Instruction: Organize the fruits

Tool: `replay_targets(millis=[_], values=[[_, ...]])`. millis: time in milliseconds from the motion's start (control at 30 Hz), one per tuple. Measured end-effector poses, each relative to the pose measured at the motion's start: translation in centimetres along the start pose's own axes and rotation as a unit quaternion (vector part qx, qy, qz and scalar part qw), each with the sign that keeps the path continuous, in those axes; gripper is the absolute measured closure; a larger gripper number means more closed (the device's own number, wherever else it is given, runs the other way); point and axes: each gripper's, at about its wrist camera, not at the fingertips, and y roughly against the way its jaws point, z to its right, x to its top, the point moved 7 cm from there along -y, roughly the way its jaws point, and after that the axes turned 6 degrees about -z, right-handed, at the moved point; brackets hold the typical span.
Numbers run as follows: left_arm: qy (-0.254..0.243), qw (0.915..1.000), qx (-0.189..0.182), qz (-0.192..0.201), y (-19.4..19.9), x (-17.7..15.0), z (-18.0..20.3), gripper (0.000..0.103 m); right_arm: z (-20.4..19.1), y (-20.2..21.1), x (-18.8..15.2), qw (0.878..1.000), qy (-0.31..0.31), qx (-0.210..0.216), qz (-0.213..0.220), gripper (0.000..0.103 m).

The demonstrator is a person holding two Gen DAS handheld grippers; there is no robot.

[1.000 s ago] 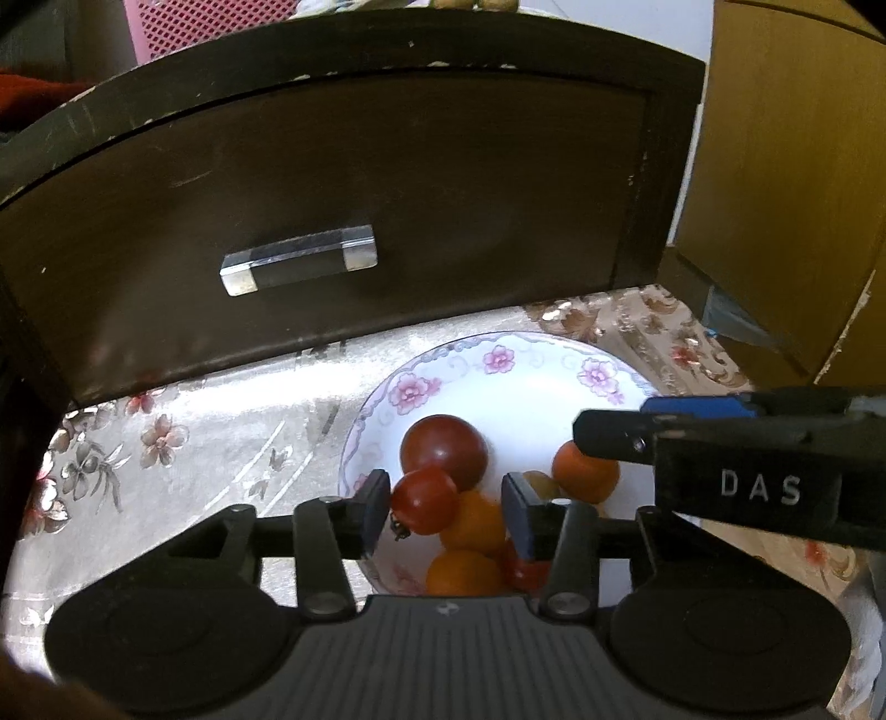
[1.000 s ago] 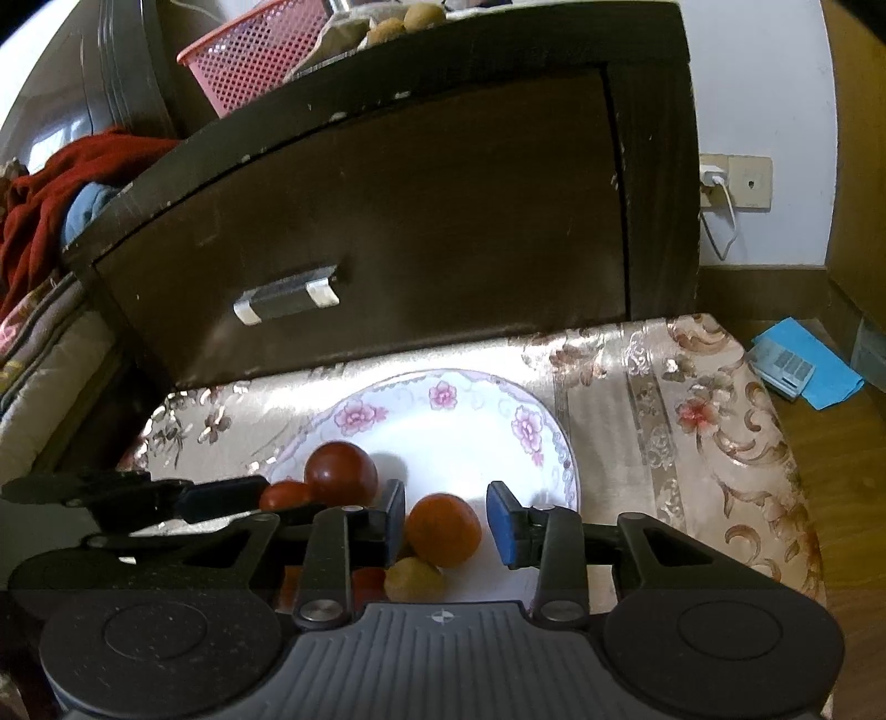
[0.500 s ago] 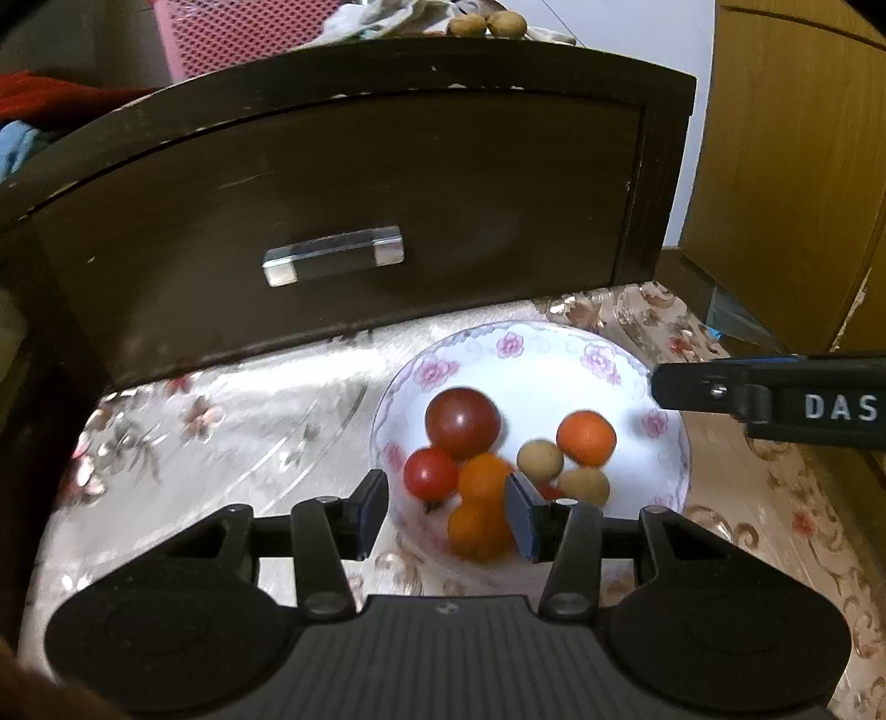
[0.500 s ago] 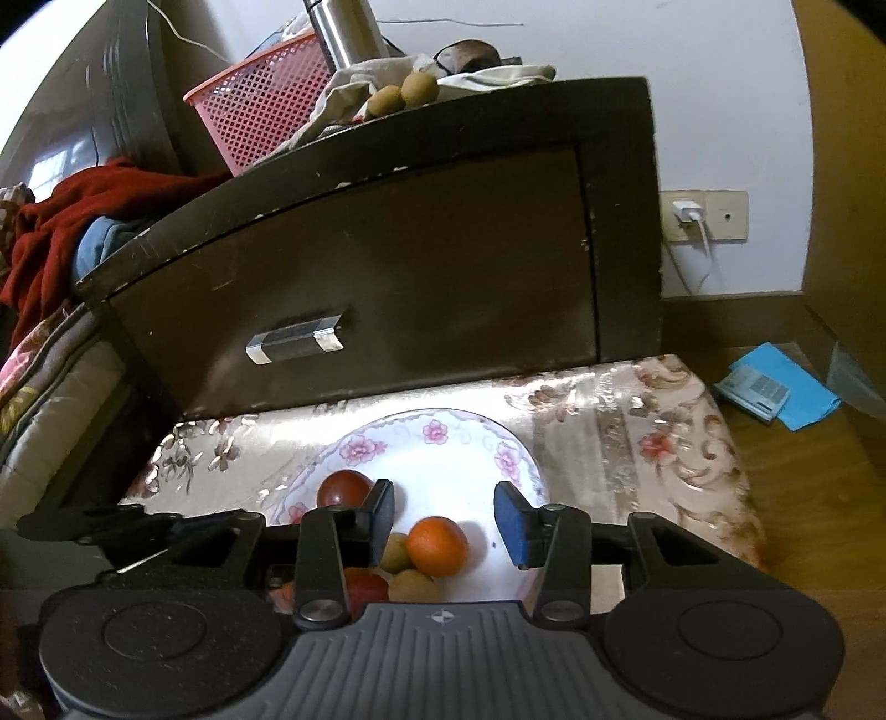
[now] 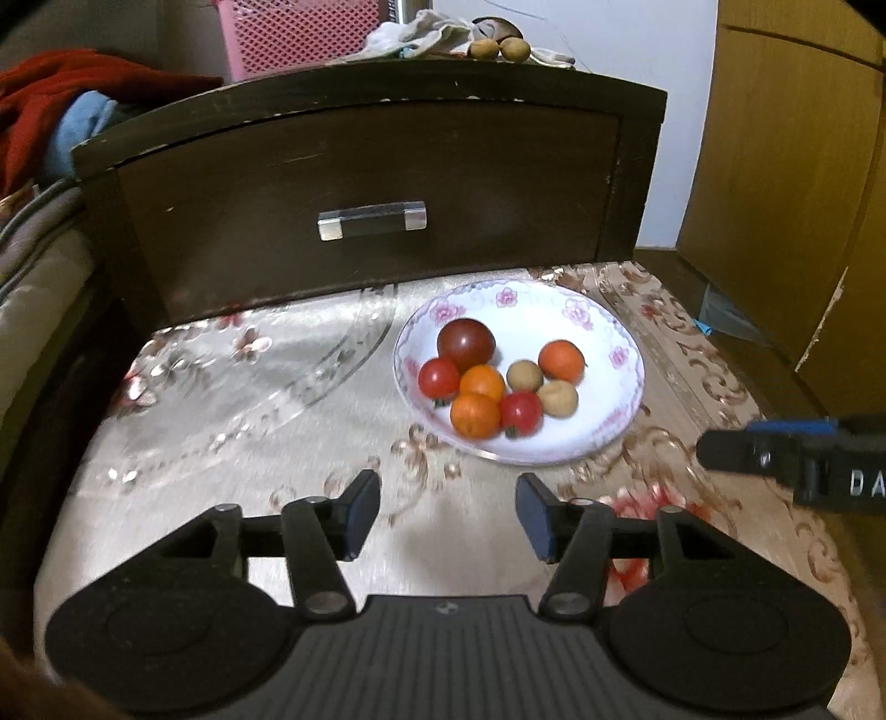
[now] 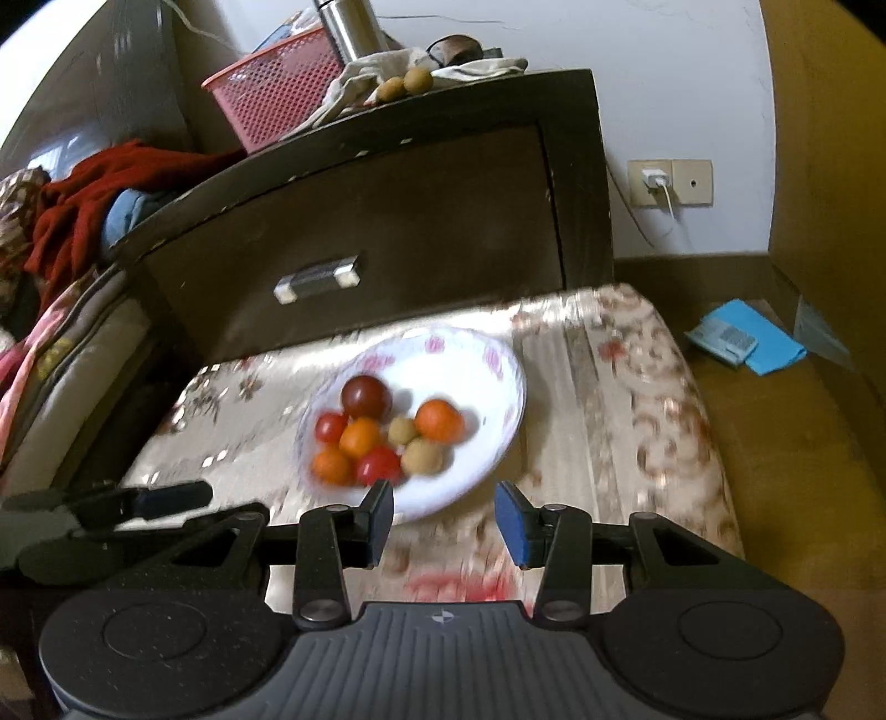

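A white floral bowl (image 5: 601,437) (image 6: 493,443) stands on the patterned cloth and holds several small fruits: a dark red tomato (image 5: 465,340) (image 6: 365,394), orange ones (image 5: 561,360) (image 6: 438,420), red ones (image 5: 438,376) and two tan ones (image 5: 557,396). My left gripper (image 5: 447,512) is open and empty, above the cloth in front of the bowl. My right gripper (image 6: 444,518) is open and empty, just in front of the bowl's near rim. The right gripper's finger shows at the left view's right edge (image 5: 775,451).
A dark wooden drawer front (image 5: 387,199) with a metal handle (image 5: 372,220) stands behind the bowl. On top are a pink basket (image 6: 277,102), a steel flask (image 6: 351,27) and two brown fruits (image 6: 407,83). The cloth's right edge drops to the floor (image 6: 775,443).
Both grippers have drawn back and up from the bowl, so the whole bowl and all its fruits now show in front of the open, empty jaws.
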Motion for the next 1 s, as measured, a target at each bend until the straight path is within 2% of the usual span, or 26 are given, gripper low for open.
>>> replay_targets(millis=[200, 467, 733, 1000], values=[[0.001, 1.0, 0.007, -0.005, 1.8, -2.6, 0.5, 0.032, -1.2, 1.7, -3.6, 1.0, -0.001, 0.005, -0.016, 0.066], [0.011, 0.9998, 0.014, 0.001, 4.4, -5.3, 0.6, 0.012, -3.3, 3.4, -6.9, 1.0, 0.008, 0.006, -0.021, 0.065], [0.024, 0.9996, 0.012, 0.005, 6.7, -7.8, 0.6, 0.001, -3.7, 5.1, -10.0, 1.0, -0.001, -0.001, -0.027, 0.061], [0.006, 0.9998, 0.016, 0.01, 8.5, -10.0, 1.4, 0.0, -3.4, 7.1, -12.2, 1.0, -0.011, -0.008, -0.025, 0.061]])
